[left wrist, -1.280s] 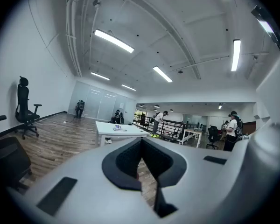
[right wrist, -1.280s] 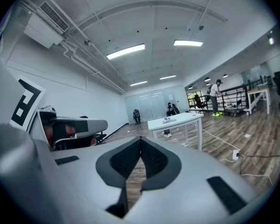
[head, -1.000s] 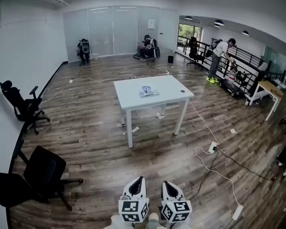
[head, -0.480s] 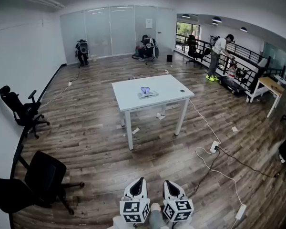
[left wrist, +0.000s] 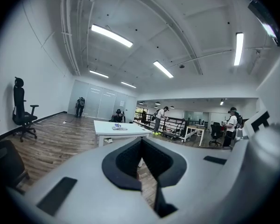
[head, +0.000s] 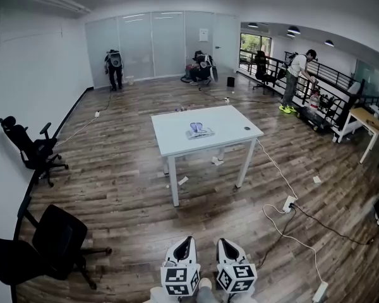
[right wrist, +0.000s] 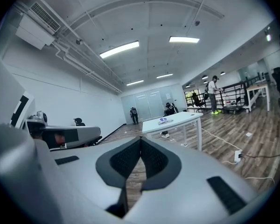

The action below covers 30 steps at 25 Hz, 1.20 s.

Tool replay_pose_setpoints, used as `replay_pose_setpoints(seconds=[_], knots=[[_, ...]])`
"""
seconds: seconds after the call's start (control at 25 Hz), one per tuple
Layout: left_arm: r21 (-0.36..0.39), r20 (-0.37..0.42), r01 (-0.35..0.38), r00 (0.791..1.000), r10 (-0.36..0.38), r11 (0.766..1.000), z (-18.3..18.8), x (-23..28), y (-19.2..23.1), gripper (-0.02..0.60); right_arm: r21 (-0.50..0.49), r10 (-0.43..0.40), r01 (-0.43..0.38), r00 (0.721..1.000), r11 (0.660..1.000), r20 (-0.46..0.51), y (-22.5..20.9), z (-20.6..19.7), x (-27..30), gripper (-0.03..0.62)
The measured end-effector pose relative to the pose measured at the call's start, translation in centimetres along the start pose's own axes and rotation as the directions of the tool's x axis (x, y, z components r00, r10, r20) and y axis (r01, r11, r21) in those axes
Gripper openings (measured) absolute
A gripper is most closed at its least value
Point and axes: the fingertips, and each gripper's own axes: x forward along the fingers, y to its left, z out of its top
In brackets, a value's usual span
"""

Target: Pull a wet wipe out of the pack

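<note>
Two grippers held low over a wood floor [head: 126, 188], well apart from a white table [head: 177, 137] with a wipe pack [head: 199, 130] on it.

The left gripper [head: 185, 238] and right gripper [head: 222, 241] are seen side by side at the bottom edge of the head view, tips pointed toward the table. In each gripper view the jaws are clenched tip to tip, with nothing grasped between them. The pack is laid flat near the middle of the tabletop, far ahead of both grippers. Two black office chairs [head: 35, 150] are placed along the left wall. A white cable [head: 290, 232] is trailed over the floor on the right. A person [head: 295, 81] is seen standing by a railing at the far right.
</note>
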Motion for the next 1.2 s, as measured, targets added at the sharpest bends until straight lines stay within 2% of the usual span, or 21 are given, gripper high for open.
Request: replay_pose_setpoints(seconds=[0.2,0.44,1.2], knots=[[-0.016,-0.013,-0.021,1.000,0.021,1.000,0.6,3.2,0.1,0.009,0.021,0.011,-0.012,0.999,1.000,0.030,-2.0,2.1,2.5,0.009],[0.015,-0.003,-0.037,0.999,0.037,0.999,1.9,6.7,0.5,0.010,0.011,0.012,-0.012,0.999,1.000,0.041,-3.9,4.1,5.8,0.009],[-0.001,0.010,-0.045,0.999,0.045,0.999,2.3,16.7,0.7,0.009,-0.024,0.034,-0.034,0.999,0.999,0.023,-9.0,6.4,13.2,0.009]])
